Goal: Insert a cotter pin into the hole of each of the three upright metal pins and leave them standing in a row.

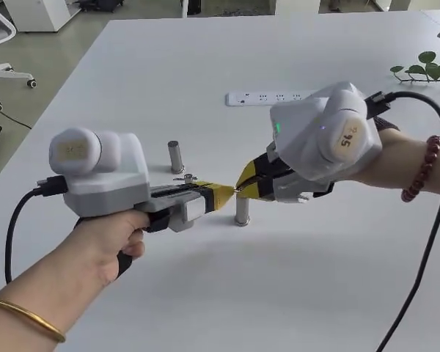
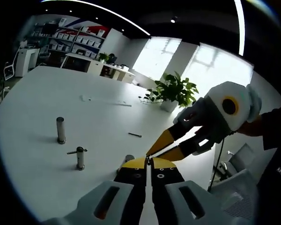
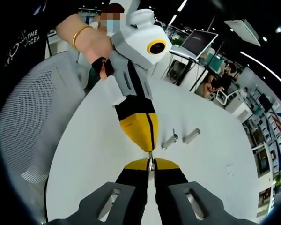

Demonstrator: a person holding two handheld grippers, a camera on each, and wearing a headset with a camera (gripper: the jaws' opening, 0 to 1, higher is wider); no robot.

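"THE OCEA" on dark garment (image 3: 19, 44); right gripper (image 1: 242, 191) sticker (image 1: 350, 137) digits unreadable.

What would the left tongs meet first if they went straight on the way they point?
The right gripper's tongs, almost tip to tip with them, a thin cotter pin bridging the tips.

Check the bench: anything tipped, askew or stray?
Nothing tipped or damaged. The bare pin, the pinned pin and the front pin all stand upright. Only stray item: a loose cotter pin lying flat on the table, apart from them.
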